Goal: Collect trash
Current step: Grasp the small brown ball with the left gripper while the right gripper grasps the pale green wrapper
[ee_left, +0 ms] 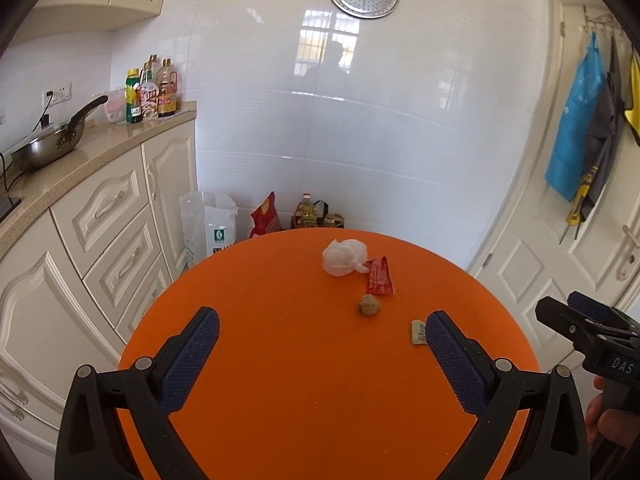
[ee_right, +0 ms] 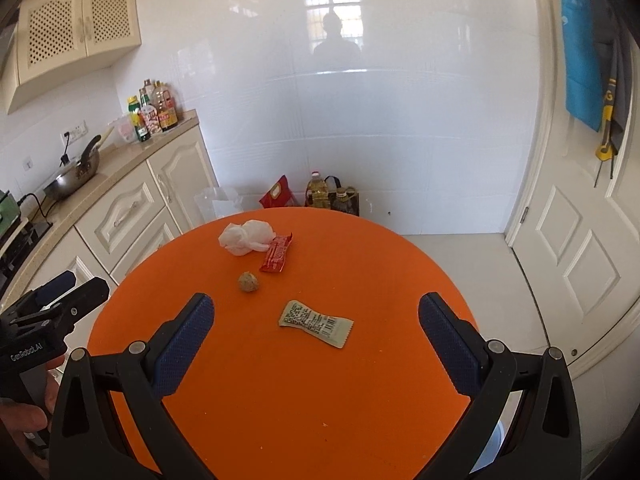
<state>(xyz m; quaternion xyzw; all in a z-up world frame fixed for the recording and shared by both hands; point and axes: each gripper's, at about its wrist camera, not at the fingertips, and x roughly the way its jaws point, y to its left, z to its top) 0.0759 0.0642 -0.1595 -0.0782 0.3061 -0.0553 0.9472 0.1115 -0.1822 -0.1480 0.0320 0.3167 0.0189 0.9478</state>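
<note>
Left wrist view: left gripper point(ee_left: 322, 334) wide open, empty, above the orange table point(ee_left: 280, 400).
Right wrist view: right gripper point(ee_right: 316, 320) wide open, empty; green wrapper point(ee_right: 316, 323) between its fingers, brown ball point(ee_right: 248, 282), red wrapper point(ee_right: 277, 254) and white tissue point(ee_right: 246, 237) at 11 o'clock.

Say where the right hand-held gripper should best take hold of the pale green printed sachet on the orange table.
Probably across the short width of the flat pale green printed sachet, near its crimped right end, coming from above. It lies flat on the round orange table with nothing touching it, so pinching a raised edge should work better than a side approach. The right hand-held gripper is open.
</note>
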